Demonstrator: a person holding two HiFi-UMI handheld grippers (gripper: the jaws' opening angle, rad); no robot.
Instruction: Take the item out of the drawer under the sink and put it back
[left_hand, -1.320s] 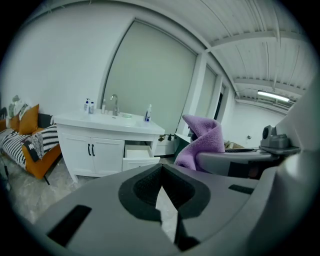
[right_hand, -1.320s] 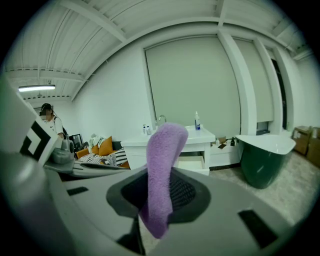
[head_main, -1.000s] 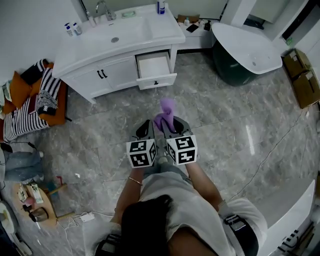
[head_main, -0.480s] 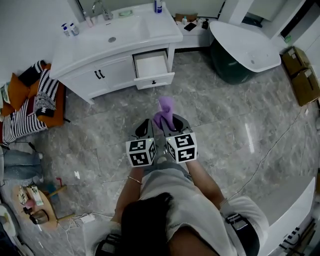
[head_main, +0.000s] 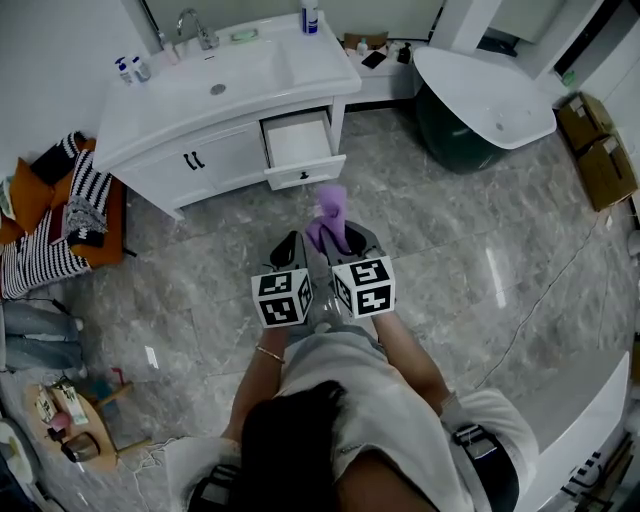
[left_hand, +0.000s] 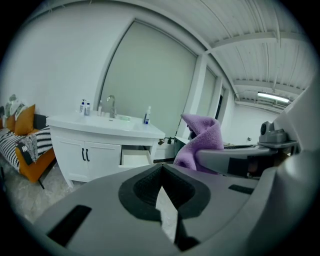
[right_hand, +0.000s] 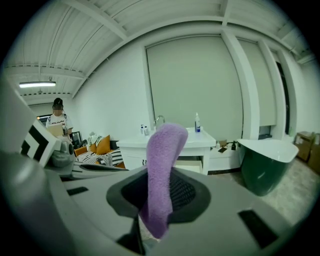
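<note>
Two hand-held grippers (head_main: 291, 243) (head_main: 343, 238); one purple cloth (head_main: 331, 208); one drawer (head_main: 305, 173); one bathtub (head_main: 468, 140).

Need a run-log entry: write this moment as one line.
right gripper: shut on purple fleece cloth | left gripper: shut, empty | white vanity drawer: open | cloth: out of drawer
</note>
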